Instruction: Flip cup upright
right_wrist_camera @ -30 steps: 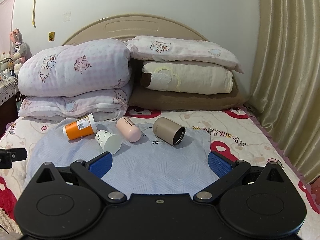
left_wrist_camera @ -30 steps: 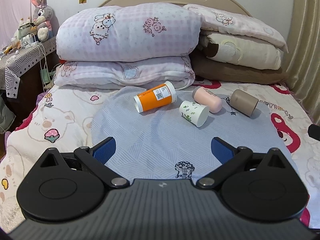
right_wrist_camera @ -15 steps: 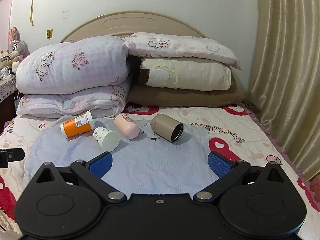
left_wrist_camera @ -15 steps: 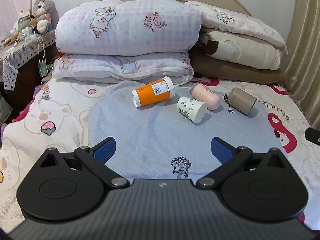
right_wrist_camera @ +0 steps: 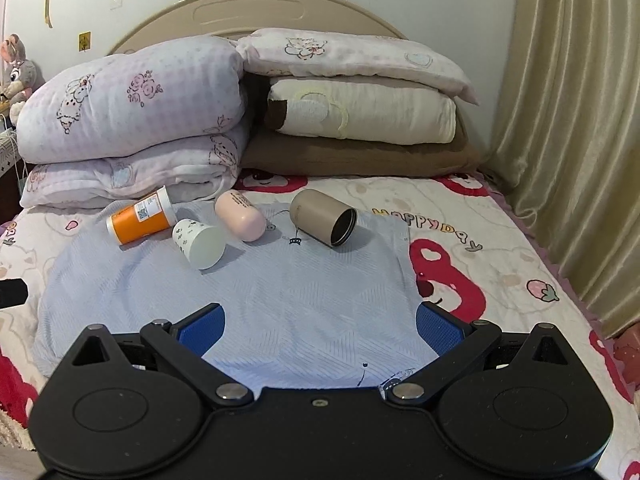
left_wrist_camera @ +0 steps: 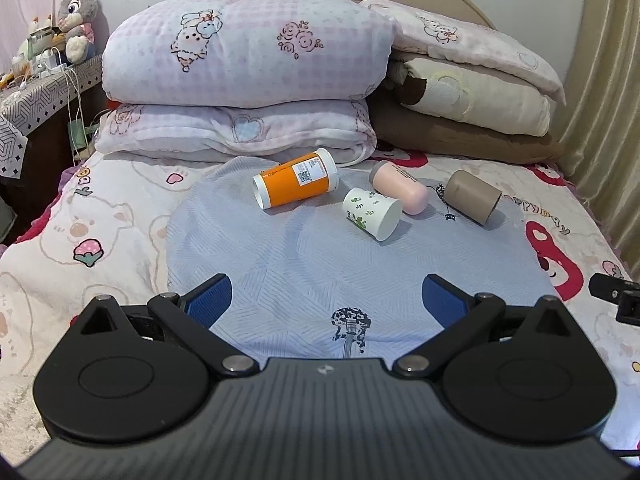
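Note:
Several containers lie on their sides on a light blue cloth (left_wrist_camera: 320,264) (right_wrist_camera: 280,300) on the bed. A white paper cup with green leaf print (left_wrist_camera: 372,213) (right_wrist_camera: 198,242) lies with its mouth toward me. A tan metal cup (left_wrist_camera: 472,197) (right_wrist_camera: 323,217) lies to its right, its open mouth showing in the right wrist view. A pink capsule-shaped cup (left_wrist_camera: 399,187) (right_wrist_camera: 240,216) and an orange bottle (left_wrist_camera: 296,184) (right_wrist_camera: 142,220) lie beside them. My left gripper (left_wrist_camera: 326,300) and right gripper (right_wrist_camera: 320,326) are both open and empty, well short of the cups.
Stacked pillows and folded quilts (left_wrist_camera: 240,60) (right_wrist_camera: 360,112) stand behind the cups against the headboard. A curtain (right_wrist_camera: 568,120) hangs at the right. A bedside table with a plush rabbit (left_wrist_camera: 76,12) stands at the left. The other gripper's tip (left_wrist_camera: 616,292) shows at the right edge.
Both grippers have moved forward and slightly lower toward the cups, which appear larger and nearer. The cups have not moved. Both jaws stay open.

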Action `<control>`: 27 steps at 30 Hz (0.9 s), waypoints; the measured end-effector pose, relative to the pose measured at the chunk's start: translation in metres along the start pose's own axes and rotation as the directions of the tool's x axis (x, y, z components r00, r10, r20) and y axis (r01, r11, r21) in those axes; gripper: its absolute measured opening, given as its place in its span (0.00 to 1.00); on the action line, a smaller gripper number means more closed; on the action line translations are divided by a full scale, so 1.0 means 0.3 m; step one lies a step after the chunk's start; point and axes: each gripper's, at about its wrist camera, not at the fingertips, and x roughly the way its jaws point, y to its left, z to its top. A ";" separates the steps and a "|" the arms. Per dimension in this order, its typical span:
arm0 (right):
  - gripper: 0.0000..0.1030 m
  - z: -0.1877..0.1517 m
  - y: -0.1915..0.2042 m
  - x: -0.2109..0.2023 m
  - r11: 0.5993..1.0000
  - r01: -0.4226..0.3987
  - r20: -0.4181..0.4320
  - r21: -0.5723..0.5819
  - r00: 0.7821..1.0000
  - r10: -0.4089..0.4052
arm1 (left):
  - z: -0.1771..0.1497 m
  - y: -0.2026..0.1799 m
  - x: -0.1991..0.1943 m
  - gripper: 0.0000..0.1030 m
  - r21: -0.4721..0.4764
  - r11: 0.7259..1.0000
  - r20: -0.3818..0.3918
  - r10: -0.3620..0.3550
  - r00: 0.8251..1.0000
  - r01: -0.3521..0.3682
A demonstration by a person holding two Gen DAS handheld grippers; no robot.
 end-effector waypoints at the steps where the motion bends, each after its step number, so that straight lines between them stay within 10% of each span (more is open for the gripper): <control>1: 1.00 0.000 0.000 -0.001 1.000 0.002 0.000 -0.002 1.000 -0.002 | 0.000 0.000 -0.003 1.00 0.001 1.000 0.000 -0.002 1.000 0.002; 27: 1.00 -0.005 0.012 -0.013 1.000 -0.008 -0.001 -0.010 1.000 0.008 | -0.009 -0.029 -0.009 1.00 0.036 0.999 -0.009 0.005 1.000 -0.005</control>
